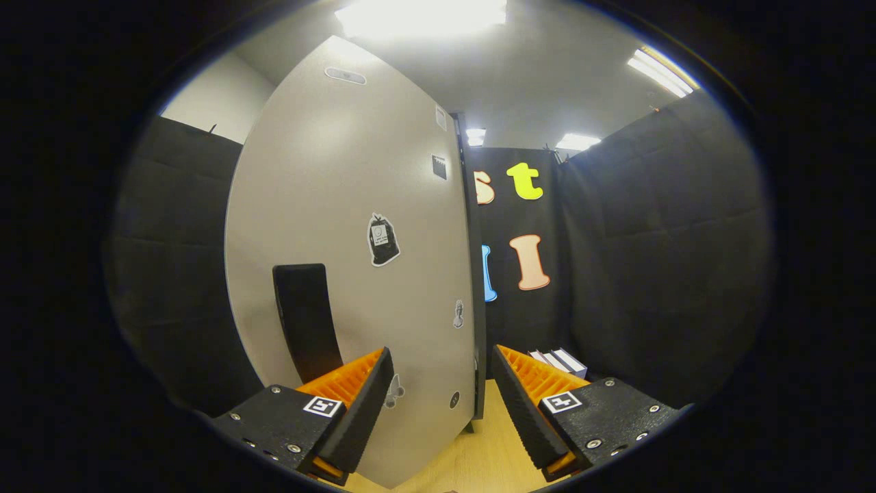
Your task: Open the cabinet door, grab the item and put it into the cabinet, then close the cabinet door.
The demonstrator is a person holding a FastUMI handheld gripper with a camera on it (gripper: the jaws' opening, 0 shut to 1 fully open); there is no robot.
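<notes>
The hand-held gripper is spread wide, grasping nothing; its ridged fingers straddle the edge of the smooth grey flat-panelled cabinet door, which carries a black rectangular handle.

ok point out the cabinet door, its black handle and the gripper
cabinet door [356,205]: gripper view, on the bare grey face of the panel, above the handle.
black handle [306,318]: gripper view, on the middle of the upright strip.
gripper [441,404]: gripper view, midway between its open fingertips, the door's edge between them.
</notes>
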